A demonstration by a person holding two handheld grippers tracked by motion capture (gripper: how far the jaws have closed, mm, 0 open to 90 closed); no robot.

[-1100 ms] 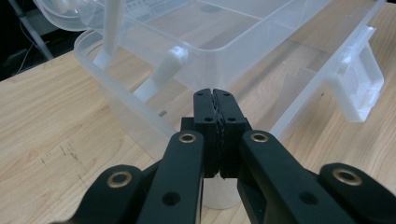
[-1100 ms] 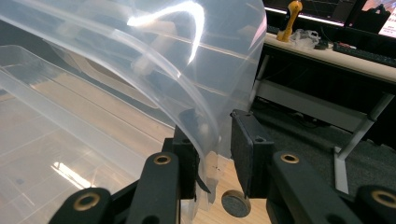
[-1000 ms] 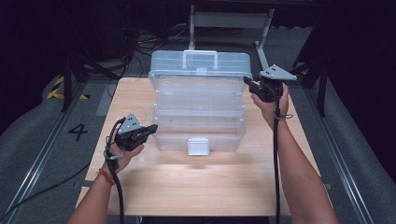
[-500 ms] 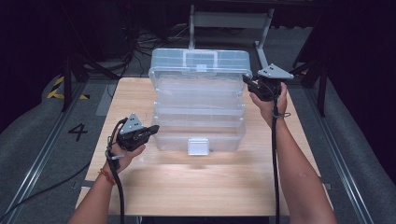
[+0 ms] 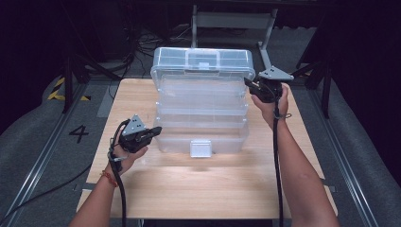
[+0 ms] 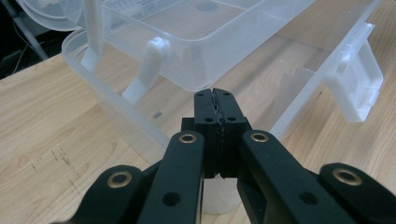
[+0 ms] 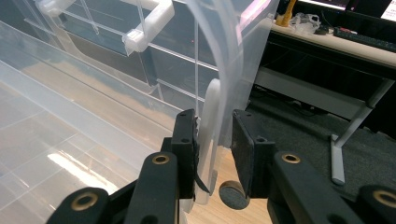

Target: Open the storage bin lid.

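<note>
At centre frame nothing has shifted: the left gripper (image 5: 153, 131), jaws closed and empty, steadies the box (image 5: 201, 101), while the right gripper (image 5: 249, 85) straddles its hinge arm (image 7: 208, 140), apparently poised mid-unfolding.

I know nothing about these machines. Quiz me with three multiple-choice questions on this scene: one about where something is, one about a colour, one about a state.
1. Where does the clear plastic organiser box stand?
A on the wooden table
B on the floor
C on a chair

2. What colour are the jaws of the left gripper?
A white
B black
C red

3. How do the left gripper's jaws stand?
A wide open
B clamped on a cable
C shut, nothing between them

Answers: 1 A, the high view shows the box on the tabletop. 2 B, the left gripper view shows black jaws. 3 C, their pads meet with no gap.
</note>
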